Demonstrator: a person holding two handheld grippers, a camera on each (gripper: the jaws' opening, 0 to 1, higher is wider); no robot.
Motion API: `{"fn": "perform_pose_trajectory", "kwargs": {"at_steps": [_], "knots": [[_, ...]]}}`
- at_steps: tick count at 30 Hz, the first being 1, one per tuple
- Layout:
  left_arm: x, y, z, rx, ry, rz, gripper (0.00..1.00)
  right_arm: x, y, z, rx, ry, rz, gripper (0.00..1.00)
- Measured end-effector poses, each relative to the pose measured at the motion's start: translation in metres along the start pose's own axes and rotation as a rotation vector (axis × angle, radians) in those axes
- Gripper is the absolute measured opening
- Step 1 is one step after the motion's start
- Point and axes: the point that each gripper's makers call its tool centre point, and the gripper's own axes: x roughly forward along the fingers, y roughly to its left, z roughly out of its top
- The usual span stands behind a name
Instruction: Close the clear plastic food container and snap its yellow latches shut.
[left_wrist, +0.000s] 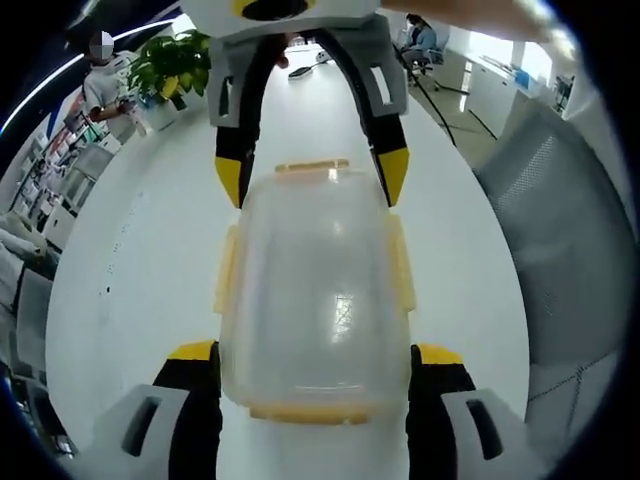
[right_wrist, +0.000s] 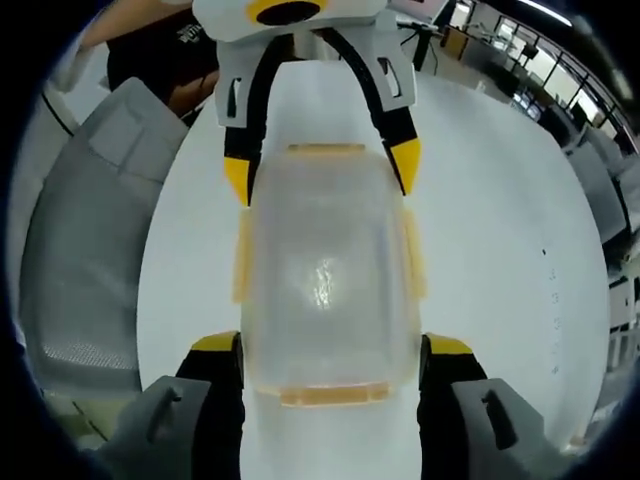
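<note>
The clear plastic food container (left_wrist: 315, 290) lies lengthwise on the white table (left_wrist: 150, 280) with its lid on. Yellow latches (left_wrist: 228, 270) run along both long sides and both ends, and the side ones flare outward. My left gripper (left_wrist: 317, 352) straddles the container's near end, its jaws against both sides. The right gripper (left_wrist: 310, 178) faces it and straddles the far end. In the right gripper view, the container (right_wrist: 325, 280) sits between the right gripper (right_wrist: 330, 348) at the near end and the left gripper (right_wrist: 322, 172) at the far end.
A grey mesh chair (left_wrist: 565, 250) stands at the table's edge; it is also in the right gripper view as a chair (right_wrist: 85, 250). A potted plant (left_wrist: 175, 65) and a person (left_wrist: 105, 85) are at the far end. Desks (right_wrist: 520, 50) lie beyond the table.
</note>
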Motion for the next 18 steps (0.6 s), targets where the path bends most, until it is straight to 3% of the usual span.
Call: {"fn": "perform_pose_trajectory", "kwargs": {"at_steps": [7,18], "knots": [[0.001,0.007,-0.002,0.009,-0.001,-0.01,0.72,0.001,-0.005,0.001,0.006,-0.004,-0.001,0.67],[0.004,0.031,-0.006,-0.001,-0.001,-0.019,0.73,0.003,-0.032,0.005,-0.003,0.001,0.003,0.68]]}}
